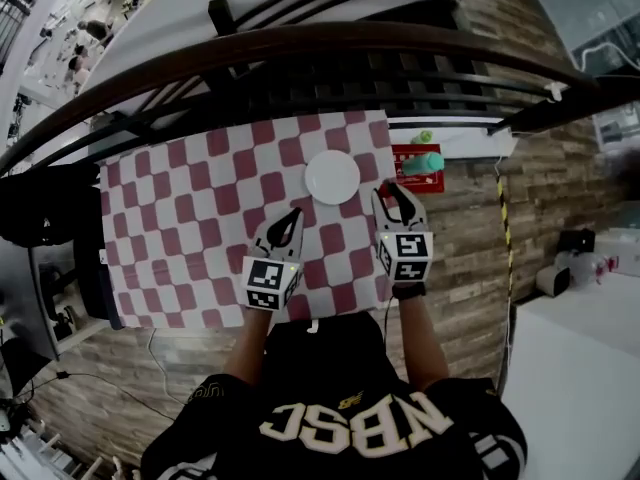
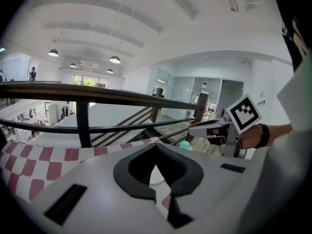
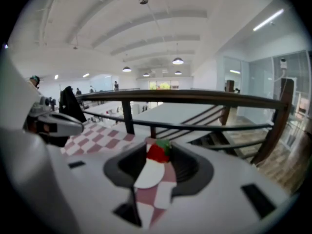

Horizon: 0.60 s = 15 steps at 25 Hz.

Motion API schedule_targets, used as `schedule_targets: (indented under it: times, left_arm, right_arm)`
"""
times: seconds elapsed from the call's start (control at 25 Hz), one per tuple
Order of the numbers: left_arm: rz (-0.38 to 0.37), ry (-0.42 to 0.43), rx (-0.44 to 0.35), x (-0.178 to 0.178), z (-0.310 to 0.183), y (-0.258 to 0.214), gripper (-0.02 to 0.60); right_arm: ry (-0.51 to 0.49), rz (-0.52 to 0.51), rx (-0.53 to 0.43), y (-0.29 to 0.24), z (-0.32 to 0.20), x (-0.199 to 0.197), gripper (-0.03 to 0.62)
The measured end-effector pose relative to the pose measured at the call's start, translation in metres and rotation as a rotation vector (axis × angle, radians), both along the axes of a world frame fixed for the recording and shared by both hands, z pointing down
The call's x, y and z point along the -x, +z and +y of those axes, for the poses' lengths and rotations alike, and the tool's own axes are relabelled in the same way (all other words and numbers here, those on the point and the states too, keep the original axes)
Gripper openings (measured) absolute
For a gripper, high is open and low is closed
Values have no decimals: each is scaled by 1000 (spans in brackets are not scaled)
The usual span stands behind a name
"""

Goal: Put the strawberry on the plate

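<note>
Red strawberry (image 3: 156, 152) gripped by the jaws of the right gripper (image 1: 393, 190) beside the white plate (image 1: 332, 178), left gripper (image 1: 290, 215) pinched closed on nothing; best carried over mid-plate, lowered gently, then released.

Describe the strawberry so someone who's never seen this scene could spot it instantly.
On the red-and-white checkered tablecloth, find the round white plate near the far edge. Just right of it, the right hand-held gripper holds the small red strawberry between its jaws. Its green leafy cap sets it apart from the flat red squares.
</note>
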<state>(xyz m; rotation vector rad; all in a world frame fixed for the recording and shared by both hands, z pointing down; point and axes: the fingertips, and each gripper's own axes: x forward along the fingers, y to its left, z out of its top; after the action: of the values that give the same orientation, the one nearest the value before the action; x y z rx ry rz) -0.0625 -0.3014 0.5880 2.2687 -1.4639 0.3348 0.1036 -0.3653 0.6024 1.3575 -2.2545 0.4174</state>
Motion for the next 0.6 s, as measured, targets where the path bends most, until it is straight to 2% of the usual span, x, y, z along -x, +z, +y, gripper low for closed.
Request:
schedule_targets:
  times: [0.24, 0.6]
  left_arm:
    - [-17, 20, 45, -8, -22, 32, 9]
    - [-23, 9, 112, -11, -29, 80, 9]
  right_arm:
    - [-89, 22, 46, 35, -32, 25, 160]
    - [-186, 29, 126, 101, -36, 60, 160]
